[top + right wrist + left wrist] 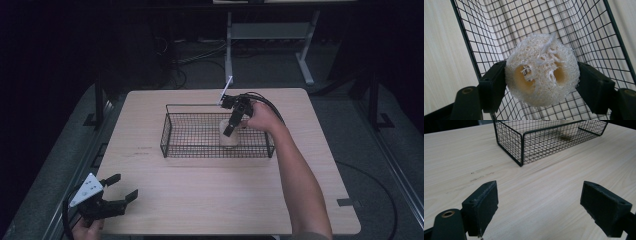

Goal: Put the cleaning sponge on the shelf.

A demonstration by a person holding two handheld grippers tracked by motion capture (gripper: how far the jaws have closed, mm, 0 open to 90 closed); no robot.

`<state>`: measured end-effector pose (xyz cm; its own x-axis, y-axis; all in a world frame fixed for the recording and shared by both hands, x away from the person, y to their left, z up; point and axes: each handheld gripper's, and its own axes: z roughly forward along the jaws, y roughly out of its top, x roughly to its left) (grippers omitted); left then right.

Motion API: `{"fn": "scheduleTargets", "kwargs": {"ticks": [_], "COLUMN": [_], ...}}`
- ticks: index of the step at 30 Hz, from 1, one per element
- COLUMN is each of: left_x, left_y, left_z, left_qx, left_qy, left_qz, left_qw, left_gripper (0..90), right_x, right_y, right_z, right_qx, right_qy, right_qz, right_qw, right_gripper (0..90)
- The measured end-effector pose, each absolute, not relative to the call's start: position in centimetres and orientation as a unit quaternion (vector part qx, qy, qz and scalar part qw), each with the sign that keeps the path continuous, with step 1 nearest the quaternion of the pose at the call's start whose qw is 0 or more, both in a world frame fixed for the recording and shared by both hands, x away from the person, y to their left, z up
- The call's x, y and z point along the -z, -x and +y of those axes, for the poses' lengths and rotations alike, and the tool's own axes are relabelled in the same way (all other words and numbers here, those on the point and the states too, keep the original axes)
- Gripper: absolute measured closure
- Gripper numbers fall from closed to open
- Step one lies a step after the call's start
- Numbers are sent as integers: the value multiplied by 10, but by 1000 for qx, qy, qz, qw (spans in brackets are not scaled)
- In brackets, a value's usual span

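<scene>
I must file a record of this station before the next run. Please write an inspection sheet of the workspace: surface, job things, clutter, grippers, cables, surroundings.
Surface: light wooden table, faint dark marks left of the basket.
Job's things: black wire basket at mid-table; pale loofah sponge held inside it.
Clutter: nothing seen.
Grippers: right gripper shut on the loofah sponge, reaching down into the basket; left gripper open, over bare table at the near left corner.
Cables: black cable loops from the right gripper; another trails from the left gripper off the table edge.
Surroundings: dark room, a table frame and floor cables behind.
</scene>
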<state>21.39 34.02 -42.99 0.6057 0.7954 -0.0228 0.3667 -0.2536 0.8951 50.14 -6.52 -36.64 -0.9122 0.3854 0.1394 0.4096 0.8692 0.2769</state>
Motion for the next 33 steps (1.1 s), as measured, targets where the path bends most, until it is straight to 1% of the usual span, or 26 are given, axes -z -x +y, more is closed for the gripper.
{"fn": "scheduleTargets", "kwargs": {"ticks": [9,25,32,33], "left_x": [430,431,431,431], "left_y": [-214,-215,-214,-214], "left_z": [338,340,340,340], "left_qx": [-224,-223,-223,-222], "left_qy": [-760,-759,-762,-762], "left_qz": [383,386,380,381], "left_qw": [475,474,474,474], "left_gripper": [139,139,139,139], "right_x": [377,384,385,384], "right_y": [-502,-503,-502,-502], "right_z": [-67,-63,-62,-62], "right_qx": [150,154,151,149], "right_qy": [206,203,204,206], "right_qz": [-966,-966,-966,-966], "right_qw": [45,49,50,52], "right_gripper": [273,270,255,241]}}
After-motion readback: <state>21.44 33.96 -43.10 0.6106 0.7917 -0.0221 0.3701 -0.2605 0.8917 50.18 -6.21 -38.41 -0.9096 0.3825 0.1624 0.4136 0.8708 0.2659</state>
